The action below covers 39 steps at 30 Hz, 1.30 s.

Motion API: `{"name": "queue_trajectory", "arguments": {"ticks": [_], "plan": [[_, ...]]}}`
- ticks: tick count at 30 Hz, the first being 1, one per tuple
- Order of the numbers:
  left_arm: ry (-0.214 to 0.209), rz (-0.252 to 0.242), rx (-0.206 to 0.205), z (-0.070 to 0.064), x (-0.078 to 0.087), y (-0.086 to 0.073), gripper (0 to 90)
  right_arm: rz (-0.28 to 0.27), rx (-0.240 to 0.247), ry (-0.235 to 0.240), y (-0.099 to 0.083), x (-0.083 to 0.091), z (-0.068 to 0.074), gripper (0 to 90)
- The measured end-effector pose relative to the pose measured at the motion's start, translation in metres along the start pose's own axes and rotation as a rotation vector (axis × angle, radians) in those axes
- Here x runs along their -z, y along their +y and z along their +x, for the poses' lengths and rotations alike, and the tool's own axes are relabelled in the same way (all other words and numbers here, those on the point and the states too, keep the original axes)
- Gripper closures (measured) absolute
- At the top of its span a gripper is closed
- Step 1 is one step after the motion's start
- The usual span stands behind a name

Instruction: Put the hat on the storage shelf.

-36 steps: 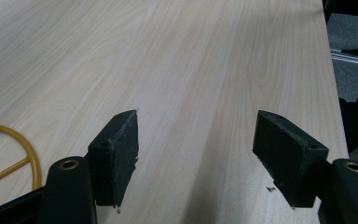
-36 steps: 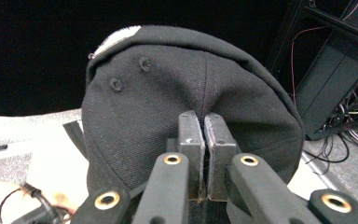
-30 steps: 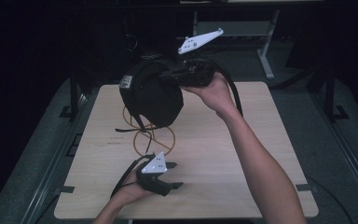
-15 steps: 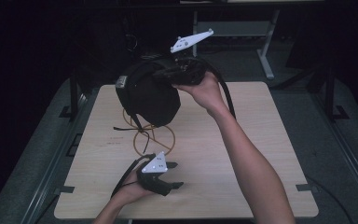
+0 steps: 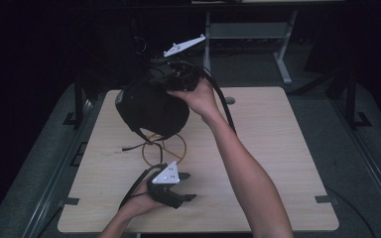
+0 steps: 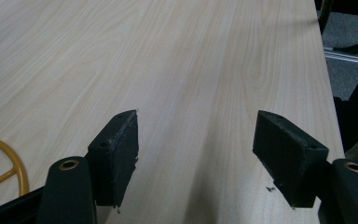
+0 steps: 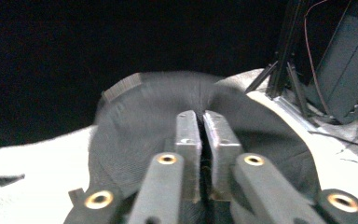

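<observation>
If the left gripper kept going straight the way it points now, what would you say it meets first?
Probably nothing but bare table: the left gripper is open, its fingers low over the wood, pointing along the top toward its far edge. The yellow ring lies off to one side, out of that line.

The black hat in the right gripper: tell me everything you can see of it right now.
The black hat looks like a soft, finely ribbed fabric piece with a rounded crown and a small pale tag on its left side. The right gripper holds it up above the far left part of the table, jaws pinched shut on a fold of its fabric. Thin black straps dangle from its underside towards an orange wire ring stand below. Whether the straps touch the stand cannot be told.
</observation>
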<state>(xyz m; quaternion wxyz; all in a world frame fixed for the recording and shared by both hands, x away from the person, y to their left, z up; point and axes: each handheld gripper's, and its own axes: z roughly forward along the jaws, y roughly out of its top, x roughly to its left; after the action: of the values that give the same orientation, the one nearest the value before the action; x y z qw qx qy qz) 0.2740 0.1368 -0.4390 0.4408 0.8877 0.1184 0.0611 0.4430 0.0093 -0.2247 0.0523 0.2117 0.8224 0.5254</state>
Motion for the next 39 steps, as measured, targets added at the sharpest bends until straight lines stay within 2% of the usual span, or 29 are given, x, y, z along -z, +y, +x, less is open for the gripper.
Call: {"name": "queue_trajectory", "arguments": {"ticks": [2,4,7,12,15,18,26,33,39], "plan": [[0.000,-0.003,-0.012,0.001,0.000,0.000,30.7,0.005,-0.017,0.007,-0.001,-0.008,0.000,64.6],[0.001,-0.006,-0.010,0.000,0.000,0.000,30.7,0.024,-0.022,0.004,-0.003,-0.011,0.001,58.5],[0.005,-0.001,-0.011,0.001,0.000,0.000,30.7,0.035,-0.048,0.033,-0.006,-0.012,-0.003,52.0],[0.013,-0.005,-0.006,0.002,0.000,0.000,30.7,0.045,-0.058,0.031,-0.014,-0.007,-0.007,44.6],[0.015,0.005,-0.012,0.002,0.000,0.000,30.6,0.040,-0.075,0.037,-0.019,-0.004,-0.010,41.6],[0.018,-0.001,-0.005,0.002,0.000,-0.001,30.6,0.045,-0.073,0.037,-0.025,0.000,-0.013,39.9],[0.024,-0.004,-0.005,0.002,0.000,-0.001,30.5,0.042,-0.097,0.012,-0.037,0.018,-0.022,36.9],[0.027,-0.013,0.018,0.003,0.001,-0.001,30.4,0.045,-0.105,-0.004,-0.042,0.030,-0.027,33.2],[0.032,-0.010,0.020,0.003,0.001,-0.002,28.9,0.047,-0.115,-0.014,-0.046,0.040,-0.030,30.9]]}}
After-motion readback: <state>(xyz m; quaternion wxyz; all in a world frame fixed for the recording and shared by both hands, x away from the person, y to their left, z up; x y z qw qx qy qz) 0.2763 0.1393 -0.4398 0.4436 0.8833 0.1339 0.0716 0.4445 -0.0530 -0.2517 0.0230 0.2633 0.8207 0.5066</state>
